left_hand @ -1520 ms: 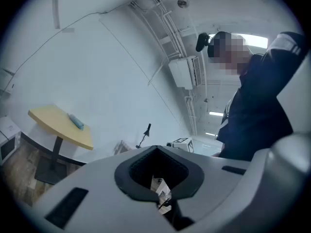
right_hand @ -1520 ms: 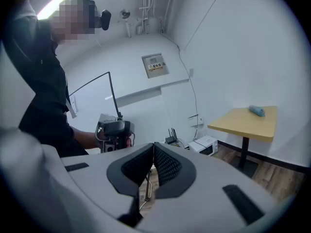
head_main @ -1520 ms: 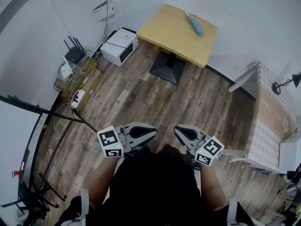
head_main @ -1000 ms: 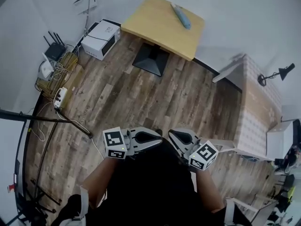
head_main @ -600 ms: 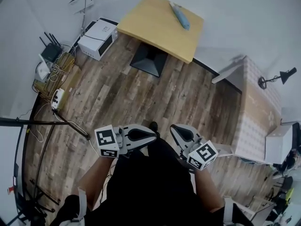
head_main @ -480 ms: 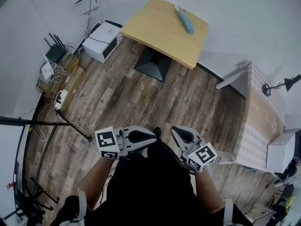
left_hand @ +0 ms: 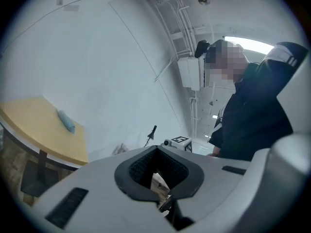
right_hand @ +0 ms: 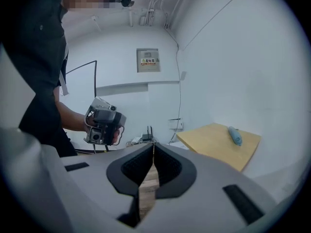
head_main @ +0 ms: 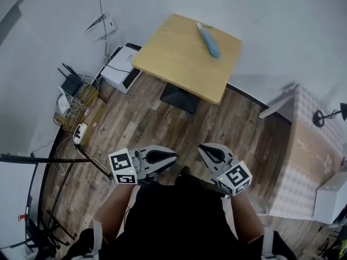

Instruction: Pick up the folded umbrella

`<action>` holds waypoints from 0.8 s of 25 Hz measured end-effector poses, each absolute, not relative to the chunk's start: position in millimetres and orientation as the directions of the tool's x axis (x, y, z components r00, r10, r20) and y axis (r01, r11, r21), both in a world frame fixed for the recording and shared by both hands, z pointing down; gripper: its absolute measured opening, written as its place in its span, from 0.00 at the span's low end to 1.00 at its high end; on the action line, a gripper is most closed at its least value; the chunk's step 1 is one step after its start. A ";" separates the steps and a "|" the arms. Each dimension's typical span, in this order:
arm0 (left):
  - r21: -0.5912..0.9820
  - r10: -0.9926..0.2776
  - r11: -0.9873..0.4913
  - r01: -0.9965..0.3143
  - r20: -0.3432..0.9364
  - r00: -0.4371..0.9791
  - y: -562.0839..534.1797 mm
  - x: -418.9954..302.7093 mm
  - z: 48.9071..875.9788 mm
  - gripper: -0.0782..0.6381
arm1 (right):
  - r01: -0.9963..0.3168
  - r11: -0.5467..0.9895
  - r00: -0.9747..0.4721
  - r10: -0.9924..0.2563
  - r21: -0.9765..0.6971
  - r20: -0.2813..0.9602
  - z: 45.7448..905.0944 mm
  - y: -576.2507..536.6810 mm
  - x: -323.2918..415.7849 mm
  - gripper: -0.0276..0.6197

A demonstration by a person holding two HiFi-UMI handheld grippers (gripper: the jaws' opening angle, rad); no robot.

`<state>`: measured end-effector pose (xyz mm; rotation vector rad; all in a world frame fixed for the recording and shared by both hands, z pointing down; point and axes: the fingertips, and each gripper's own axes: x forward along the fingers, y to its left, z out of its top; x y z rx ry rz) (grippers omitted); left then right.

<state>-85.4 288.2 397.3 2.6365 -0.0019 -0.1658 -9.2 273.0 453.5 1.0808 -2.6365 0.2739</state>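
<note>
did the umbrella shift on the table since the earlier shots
No. The folded umbrella lies near the same far corner of the yellow table, at the same angle to its edges. Only the head view itself has shifted.

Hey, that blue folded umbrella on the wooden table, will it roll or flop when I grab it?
The folded umbrella looks slim and rounded, so it may roll on the smooth table if nudged sideways. Its wrapped fabric looks soft, so a grip could sink in slightly. It seems compact, so it is probably light.

This looks like a sparse lab: router (head_main: 70,84), tangled cables (head_main: 82,98), tripod (head_main: 54,160) on plank floor (head_main: 162,129).
</note>
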 end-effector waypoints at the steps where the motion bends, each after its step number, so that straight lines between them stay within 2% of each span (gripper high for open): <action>1: 0.469 -0.044 -0.883 0.011 -0.106 0.993 278.0 -77.7 395.8 0.12 | -0.712 0.698 -0.679 -0.659 -0.075 0.323 453.4 263.0 4.5 0.07; 8: 0.481 -0.166 -0.868 -0.125 -0.044 0.985 220.7 -49.6 402.9 0.12 | -0.735 0.659 -0.671 -0.676 -0.158 0.305 465.4 189.3 63.1 0.07; 15: 0.494 -0.257 -0.845 -0.205 -0.039 0.966 168.9 -86.2 406.1 0.12 | -0.701 0.686 -0.708 -0.637 -0.195 0.304 468.8 125.2 31.1 0.07; 20: 0.488 -0.230 -0.859 -0.154 -0.099 0.968 116.6 -107.1 401.7 0.12 | -0.724 0.675 -0.677 -0.659 -0.140 0.327 460.5 81.1 6.4 0.07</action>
